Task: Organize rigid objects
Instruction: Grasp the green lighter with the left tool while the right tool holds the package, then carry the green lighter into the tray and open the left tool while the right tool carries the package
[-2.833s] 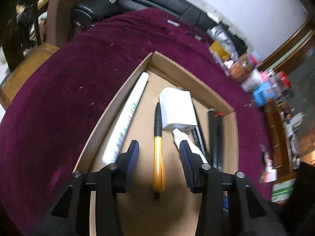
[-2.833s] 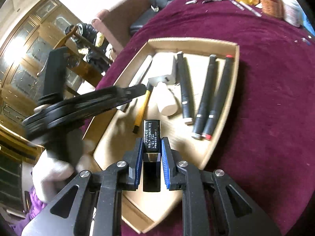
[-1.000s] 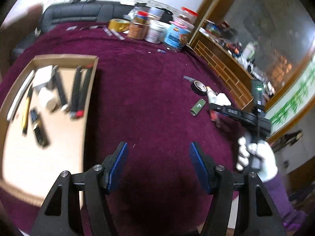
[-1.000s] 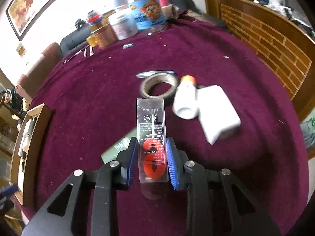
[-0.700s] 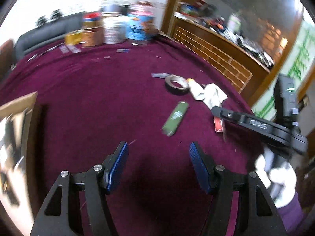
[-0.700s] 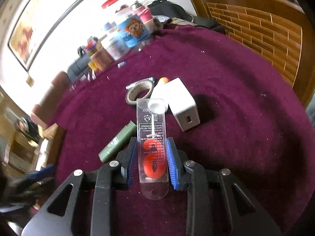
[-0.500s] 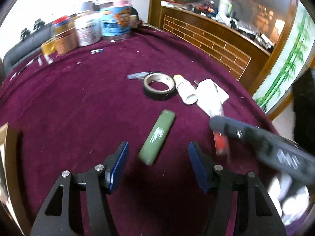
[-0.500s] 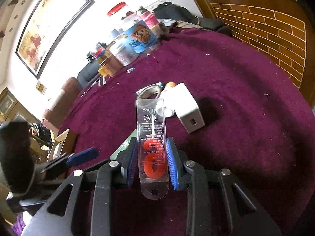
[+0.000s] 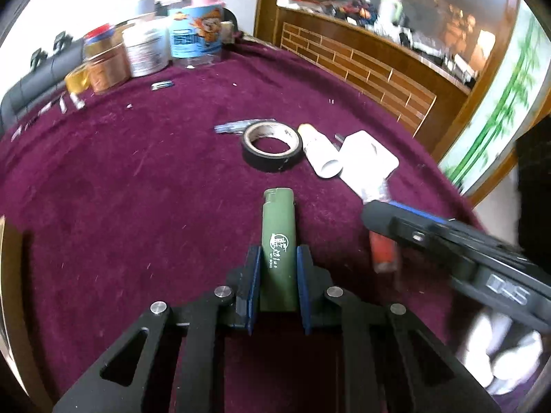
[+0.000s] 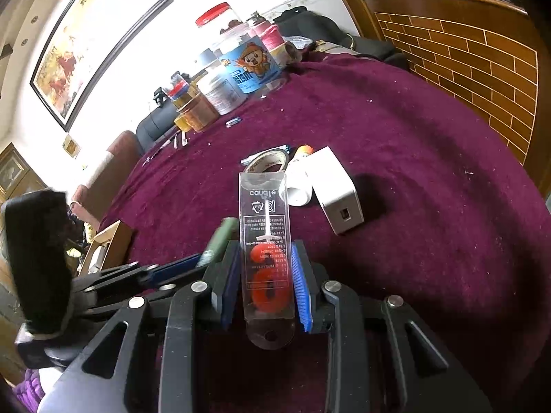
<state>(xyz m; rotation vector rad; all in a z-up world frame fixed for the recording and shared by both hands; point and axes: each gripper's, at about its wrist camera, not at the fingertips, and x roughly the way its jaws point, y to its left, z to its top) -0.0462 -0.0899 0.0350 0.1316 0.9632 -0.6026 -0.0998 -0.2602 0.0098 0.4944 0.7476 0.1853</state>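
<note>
A green lighter (image 9: 277,220) lies on the purple tablecloth and points away from me. My left gripper (image 9: 278,253) is closing its jaws on it, with both blue pads against the lighter's sides. My right gripper (image 10: 266,251) is shut on a clear candle pack (image 10: 263,206) with a red number candle inside, held just above the cloth. In the left wrist view the right gripper (image 9: 378,211) comes in from the right with the red candle (image 9: 382,251) below it. In the right wrist view the left gripper (image 10: 186,268) and the lighter (image 10: 220,237) are at the left.
Past the lighter lie a black tape roll (image 9: 272,144), a white bottle (image 9: 320,155) and a white charger block (image 9: 368,158). Several jars (image 9: 196,38) stand at the far table edge. The cardboard tray (image 10: 110,241) sits far left. A gloved hand (image 9: 506,361) is at the right.
My left gripper swung from beside the tray over to the green lighter, dropped to it and brought its jaws in around it. The right gripper kept its hold on the candle pack.
</note>
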